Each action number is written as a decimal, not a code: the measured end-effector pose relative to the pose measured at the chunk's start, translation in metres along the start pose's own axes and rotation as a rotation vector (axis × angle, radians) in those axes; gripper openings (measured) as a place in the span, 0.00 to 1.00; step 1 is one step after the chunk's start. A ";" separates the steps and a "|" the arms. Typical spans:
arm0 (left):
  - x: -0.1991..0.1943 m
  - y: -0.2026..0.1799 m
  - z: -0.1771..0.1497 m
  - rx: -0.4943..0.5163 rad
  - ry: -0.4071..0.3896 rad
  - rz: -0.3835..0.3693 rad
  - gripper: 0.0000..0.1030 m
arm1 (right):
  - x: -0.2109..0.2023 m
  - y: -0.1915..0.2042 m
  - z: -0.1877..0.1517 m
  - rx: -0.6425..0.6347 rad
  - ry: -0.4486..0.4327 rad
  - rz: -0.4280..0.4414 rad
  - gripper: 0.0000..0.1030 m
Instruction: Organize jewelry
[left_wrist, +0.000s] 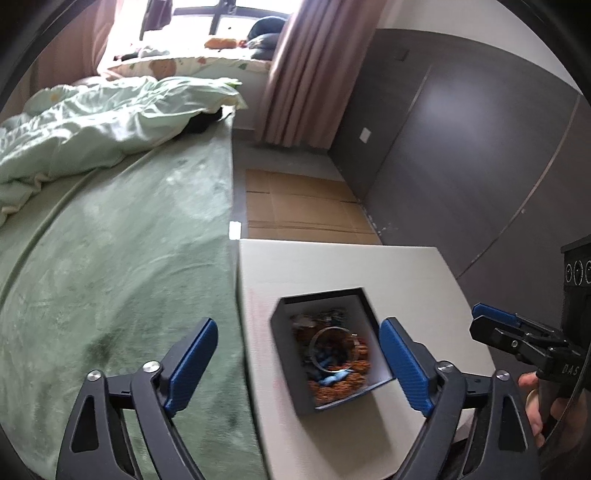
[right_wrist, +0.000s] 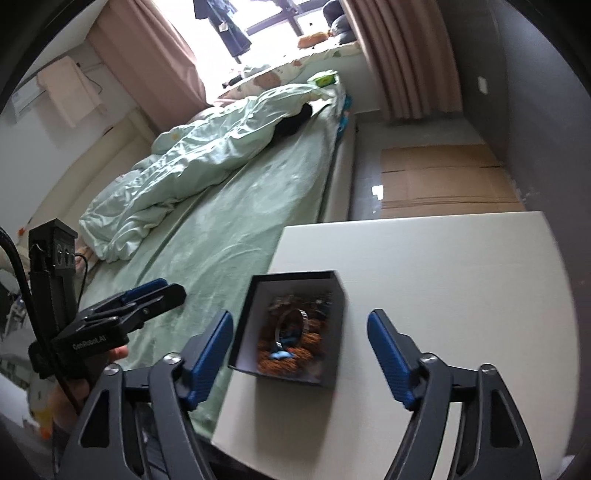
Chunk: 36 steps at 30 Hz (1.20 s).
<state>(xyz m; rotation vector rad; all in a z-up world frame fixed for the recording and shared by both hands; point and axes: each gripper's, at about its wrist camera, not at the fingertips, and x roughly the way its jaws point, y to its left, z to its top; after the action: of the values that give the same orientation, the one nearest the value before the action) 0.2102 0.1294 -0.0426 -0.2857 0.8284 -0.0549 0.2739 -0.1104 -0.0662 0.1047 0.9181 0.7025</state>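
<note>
A dark open jewelry box (left_wrist: 286, 354) stands on a white table (left_wrist: 332, 269). It holds orange and blue bead strands (left_wrist: 343, 380) and a silver bangle (left_wrist: 317, 341) standing on edge. My left gripper (left_wrist: 299, 363) is open, its blue fingers on either side of the box, above it. In the right wrist view the box (right_wrist: 338, 332) with the bangle (right_wrist: 303, 317) lies between the open fingers of my right gripper (right_wrist: 301, 345). The right gripper also shows in the left wrist view (left_wrist: 495, 321), and the left one in the right wrist view (right_wrist: 155, 291).
A bed with a green sheet (left_wrist: 129, 258) and a rumpled pale duvet (left_wrist: 92, 122) lies left of the table. Flattened cardboard (left_wrist: 306, 206) covers the floor beyond the table. A dark wardrobe wall (left_wrist: 461, 147) and pink curtains (left_wrist: 314, 74) stand to the right.
</note>
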 end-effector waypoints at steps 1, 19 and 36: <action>-0.002 -0.005 -0.001 0.005 -0.001 -0.005 0.90 | -0.005 -0.004 -0.001 0.007 -0.002 -0.005 0.75; -0.050 -0.056 -0.050 0.053 -0.065 0.022 1.00 | -0.092 -0.040 -0.056 0.014 -0.072 -0.093 1.00; -0.123 -0.086 -0.112 0.098 -0.192 0.060 1.00 | -0.157 -0.042 -0.103 0.044 -0.165 -0.086 1.00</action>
<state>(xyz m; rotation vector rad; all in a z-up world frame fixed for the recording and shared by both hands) 0.0496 0.0408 -0.0027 -0.1703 0.6412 -0.0119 0.1543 -0.2581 -0.0373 0.1592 0.7759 0.5846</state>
